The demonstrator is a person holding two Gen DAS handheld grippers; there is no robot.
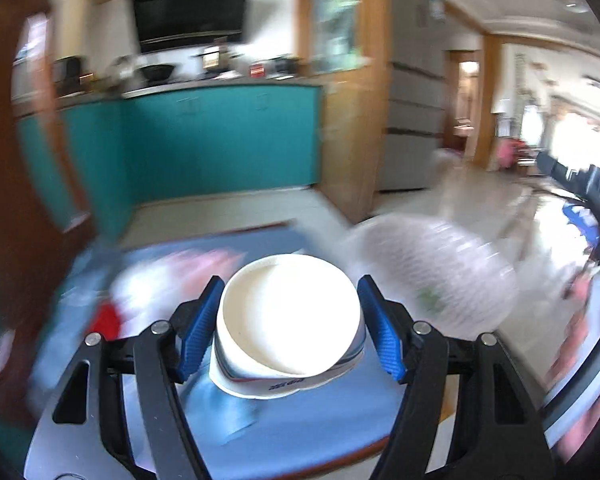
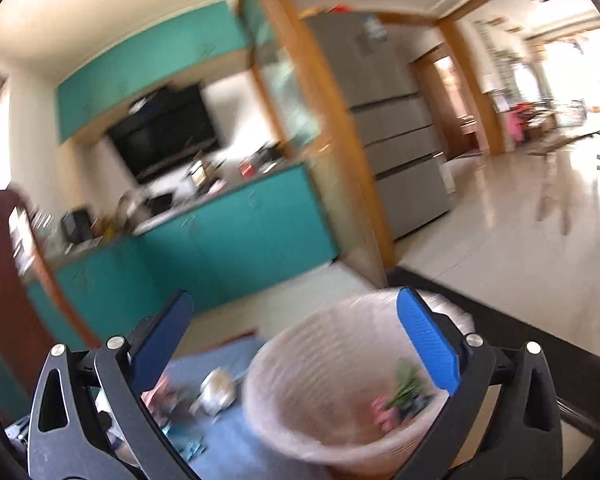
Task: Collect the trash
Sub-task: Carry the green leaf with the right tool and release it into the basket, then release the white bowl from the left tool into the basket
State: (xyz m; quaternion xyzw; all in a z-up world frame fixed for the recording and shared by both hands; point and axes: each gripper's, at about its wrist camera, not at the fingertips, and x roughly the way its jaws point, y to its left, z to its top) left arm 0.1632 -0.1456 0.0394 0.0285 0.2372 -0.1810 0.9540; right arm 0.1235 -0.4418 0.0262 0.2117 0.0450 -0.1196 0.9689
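My left gripper [image 1: 290,322] is shut on a white paper cup [image 1: 288,320] with blue and red print, held above a blue table [image 1: 332,408]. A bin lined with a pale plastic bag [image 1: 432,272] is blurred to the cup's right. My right gripper [image 2: 296,344] is open and empty; its right finger [image 2: 428,344] lies over the bin [image 2: 340,392], which holds green and pink scraps [image 2: 400,400]. Crumpled wrappers [image 2: 216,392] lie on the blue table [image 2: 236,440] to the bin's left.
Blurred pink, white and red litter [image 1: 160,288] lies on the table left of the cup. Teal kitchen cabinets [image 1: 220,140], a wooden post [image 1: 352,120] and a grey fridge [image 2: 392,140] stand behind. A dark chair [image 1: 588,192] is at the right.
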